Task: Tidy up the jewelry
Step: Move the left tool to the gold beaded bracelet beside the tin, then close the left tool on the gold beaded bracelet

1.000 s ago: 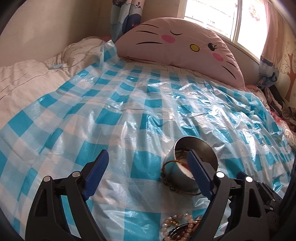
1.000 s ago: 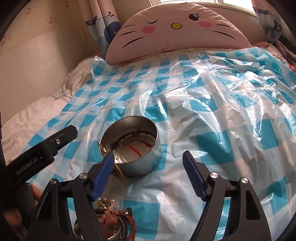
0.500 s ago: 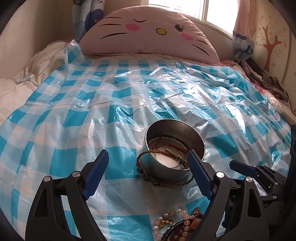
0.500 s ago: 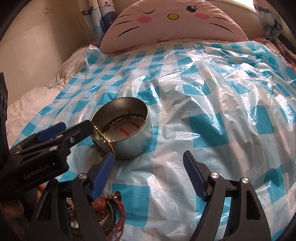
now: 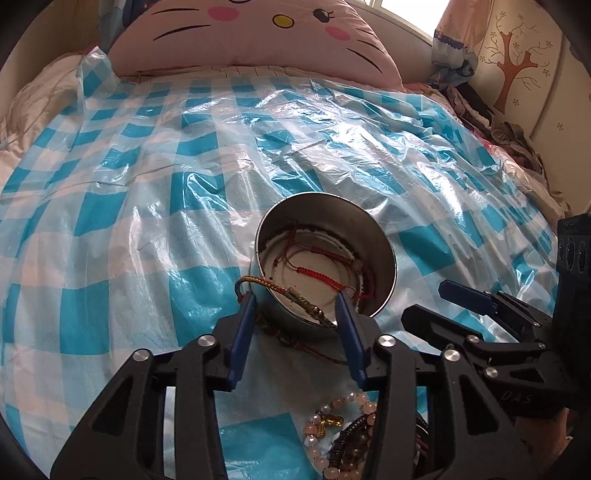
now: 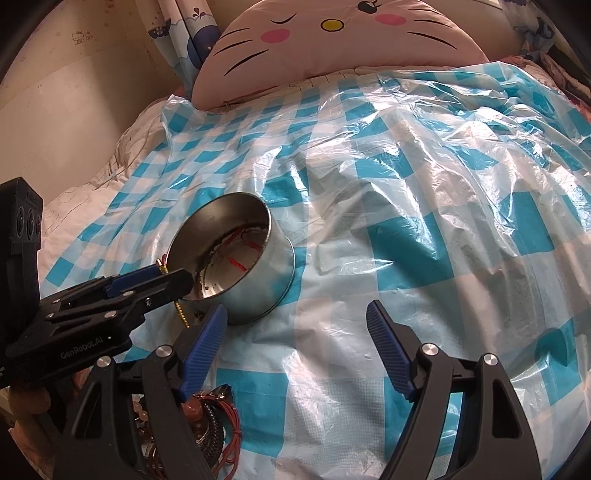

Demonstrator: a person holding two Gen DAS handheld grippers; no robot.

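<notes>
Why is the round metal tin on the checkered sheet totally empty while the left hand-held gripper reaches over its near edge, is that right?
Not quite: the metal tin is not empty. The left wrist view shows red cord bracelets lying on its bottom. The rest holds: the left hand-held gripper is at its near edge, on the checkered sheet.

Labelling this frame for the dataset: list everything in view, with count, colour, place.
tin: one, silver, mid-bed on the sheet
red cord bracelets: a few, red, inside the tin
gold braided bracelet: one, gold-brown, draped over the tin's near rim
bead bracelets: a pile, pink and dark, nearest the cameras
plastic sheet: one, blue-white check, covering the bed
cat pillow: one, pink, head of bed
curtain: one, blue-white, beside the pillow
left tongs: black with blue pads, partly closed at the tin's near rim
right tongs: black with blue pads, open, empty
</notes>
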